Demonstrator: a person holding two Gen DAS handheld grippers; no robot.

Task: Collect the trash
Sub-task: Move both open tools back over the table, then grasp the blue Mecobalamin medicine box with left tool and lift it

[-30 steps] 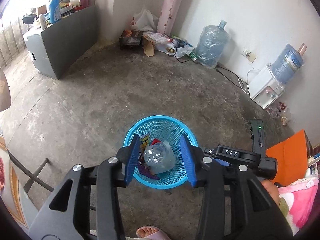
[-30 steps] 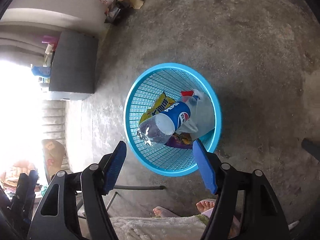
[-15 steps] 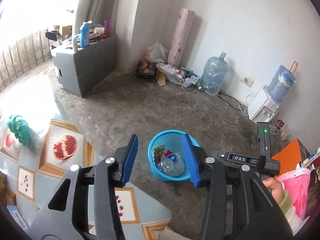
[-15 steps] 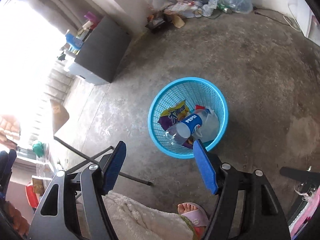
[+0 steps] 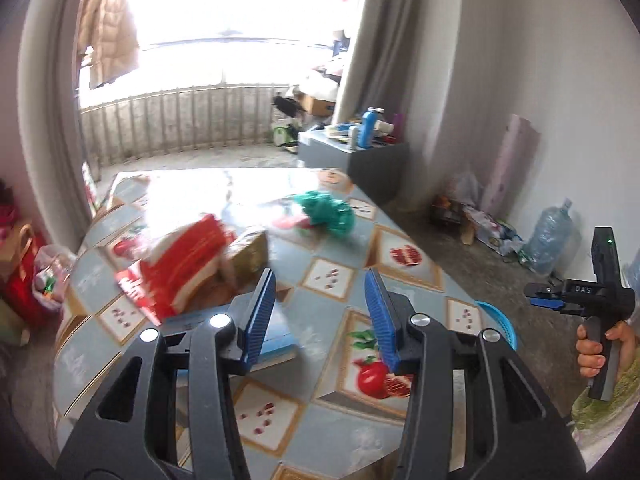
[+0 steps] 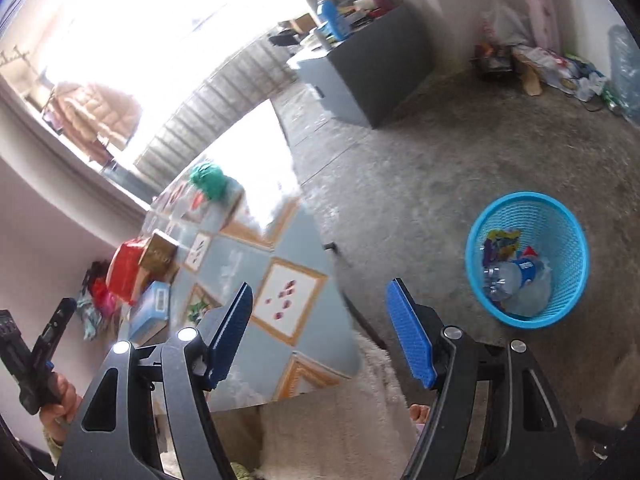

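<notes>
Both claws gape empty; the crumpled green plastic bag [image 5: 330, 212] lies ahead across the patterned tablecloth table [image 5: 400, 284], nearer the left claw [image 5: 320, 316] than the right claw [image 6: 320, 332].

Glossy patterned table cover [image 5: 332, 432] below the grippers; blue plastic mesh basket [image 6: 568, 240] on rough, seemingly concrete floor [image 6: 420, 168].

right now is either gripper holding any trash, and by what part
Nothing is held: the left gripper and right gripper both have open, empty jaws.

Daylight from blown-out window [image 5: 224, 20] | glare on table [image 5: 192, 192] | motion blur | fisheye-warped, dark edges
</notes>
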